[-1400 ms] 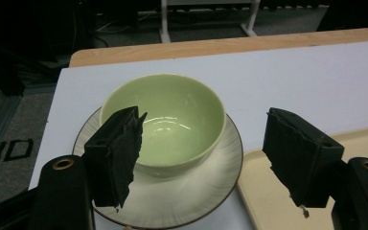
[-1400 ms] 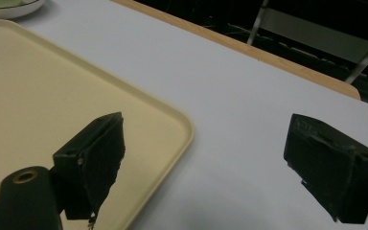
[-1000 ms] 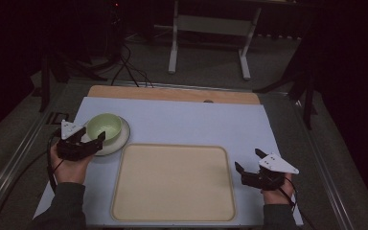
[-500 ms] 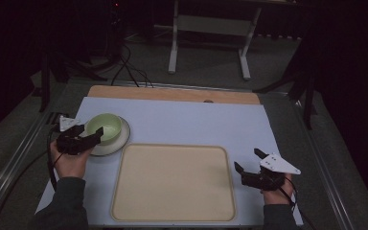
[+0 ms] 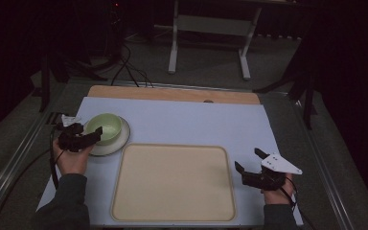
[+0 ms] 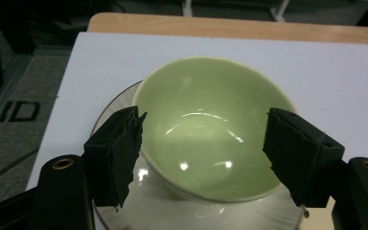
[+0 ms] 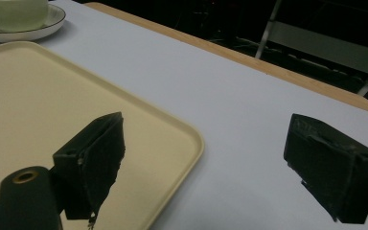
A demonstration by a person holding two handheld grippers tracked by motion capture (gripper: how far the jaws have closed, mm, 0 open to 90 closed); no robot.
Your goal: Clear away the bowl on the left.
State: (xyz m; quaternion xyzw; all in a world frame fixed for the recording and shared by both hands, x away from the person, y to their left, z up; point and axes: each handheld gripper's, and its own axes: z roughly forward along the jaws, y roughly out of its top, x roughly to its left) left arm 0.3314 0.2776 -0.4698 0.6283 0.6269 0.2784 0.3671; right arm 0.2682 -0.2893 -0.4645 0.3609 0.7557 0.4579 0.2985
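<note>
A pale green bowl (image 5: 104,127) sits on a white plate (image 5: 117,143) at the left of the light table (image 5: 191,120). My left gripper (image 5: 87,132) is at the bowl's near-left side. In the left gripper view the bowl (image 6: 211,129) lies between the jaws of this gripper (image 6: 203,124), which stand open on either side of it; the plate (image 6: 172,213) shows beneath. My right gripper (image 5: 247,159) is open and holds nothing, just right of a beige tray (image 5: 172,187). In the right gripper view that gripper (image 7: 208,127) hovers over the tray's corner (image 7: 38,96) and the bare table.
The tray takes up the front middle of the table. A wooden strip (image 5: 172,93) runs along the table's far edge. Metal rails (image 5: 14,158) flank both sides. Beyond the table are cables (image 5: 129,67) and a stand's legs (image 5: 211,43) on a dark floor.
The left gripper has shifted slightly at the bowl's side, its jaws still around the bowl. The right gripper has stayed almost still beside the tray.
</note>
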